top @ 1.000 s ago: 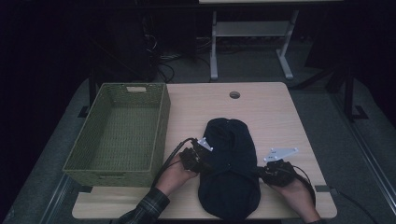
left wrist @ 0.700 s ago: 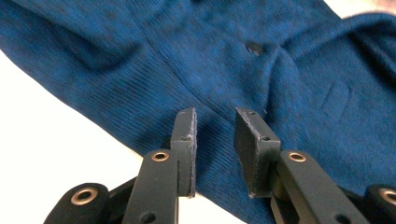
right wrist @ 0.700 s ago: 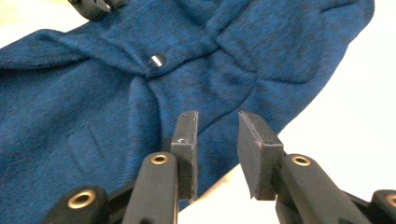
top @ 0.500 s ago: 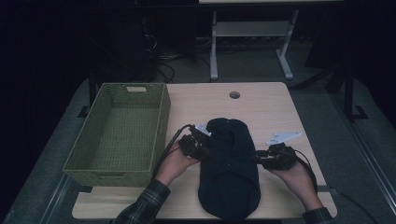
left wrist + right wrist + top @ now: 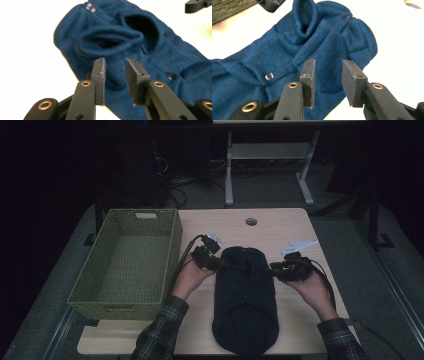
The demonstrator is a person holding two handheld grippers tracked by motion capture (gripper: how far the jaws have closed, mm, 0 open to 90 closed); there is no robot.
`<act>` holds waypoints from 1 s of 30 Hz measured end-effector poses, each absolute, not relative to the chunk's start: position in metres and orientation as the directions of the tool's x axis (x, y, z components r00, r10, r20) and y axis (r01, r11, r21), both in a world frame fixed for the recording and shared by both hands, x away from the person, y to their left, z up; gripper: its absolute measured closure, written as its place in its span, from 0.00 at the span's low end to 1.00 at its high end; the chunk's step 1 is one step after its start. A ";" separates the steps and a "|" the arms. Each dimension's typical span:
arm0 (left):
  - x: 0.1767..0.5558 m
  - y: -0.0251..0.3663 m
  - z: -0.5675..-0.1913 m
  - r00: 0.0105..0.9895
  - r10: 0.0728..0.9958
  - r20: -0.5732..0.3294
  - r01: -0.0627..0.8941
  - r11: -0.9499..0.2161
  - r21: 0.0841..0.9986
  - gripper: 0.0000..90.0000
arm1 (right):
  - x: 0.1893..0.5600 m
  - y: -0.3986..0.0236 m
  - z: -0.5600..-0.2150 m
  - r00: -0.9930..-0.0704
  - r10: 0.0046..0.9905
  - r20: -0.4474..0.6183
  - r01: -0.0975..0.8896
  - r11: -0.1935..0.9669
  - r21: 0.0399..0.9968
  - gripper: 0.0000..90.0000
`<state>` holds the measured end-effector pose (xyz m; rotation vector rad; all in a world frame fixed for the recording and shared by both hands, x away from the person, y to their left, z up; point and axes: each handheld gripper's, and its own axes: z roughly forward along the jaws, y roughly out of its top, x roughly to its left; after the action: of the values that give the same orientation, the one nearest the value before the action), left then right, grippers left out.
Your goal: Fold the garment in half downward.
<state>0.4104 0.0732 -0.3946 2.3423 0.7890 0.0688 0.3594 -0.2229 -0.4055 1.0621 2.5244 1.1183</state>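
Dim, dark-edged high view; bright gripper views with overexposed, washed-out background.

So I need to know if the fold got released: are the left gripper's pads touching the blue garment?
Apart. The left gripper view shows the left gripper open, nothing between its pads, the blue garment lying beyond them.

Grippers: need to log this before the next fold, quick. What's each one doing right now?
Left gripper: jaws have just been opening, nothing between them, above the blue garment.
Right gripper: jaws have just been opening, holding nothing.
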 end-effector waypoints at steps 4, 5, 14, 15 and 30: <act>0.425 0.073 -0.389 0.808 0.576 -0.128 0.522 -0.596 0.610 0.78 | 0.369 -0.222 -0.401 -0.726 0.679 0.114 0.539 0.457 0.708 0.70; 0.428 0.072 -0.387 0.806 0.579 -0.120 0.519 -0.595 0.613 0.78 | 0.372 -0.222 -0.401 -0.726 0.678 0.116 0.537 0.454 0.711 0.70; 0.461 0.067 -0.391 0.794 0.604 -0.070 0.516 -0.608 0.603 0.78 | 0.398 -0.219 -0.397 -0.717 0.687 0.116 0.537 0.439 0.720 0.70; 0.464 0.067 -0.393 0.793 0.606 -0.068 0.518 -0.611 0.599 0.78 | 0.401 -0.218 -0.396 -0.715 0.690 0.111 0.538 0.442 0.718 0.70; 0.490 0.064 -0.432 0.769 0.633 -0.087 0.555 -0.595 0.582 0.62 | 0.426 -0.212 -0.406 -0.695 0.709 0.116 0.550 0.422 0.721 0.68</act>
<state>0.4900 0.0639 -0.4318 2.3609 0.8837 0.1708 0.4265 -0.2123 -0.4055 1.1101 2.4683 1.1332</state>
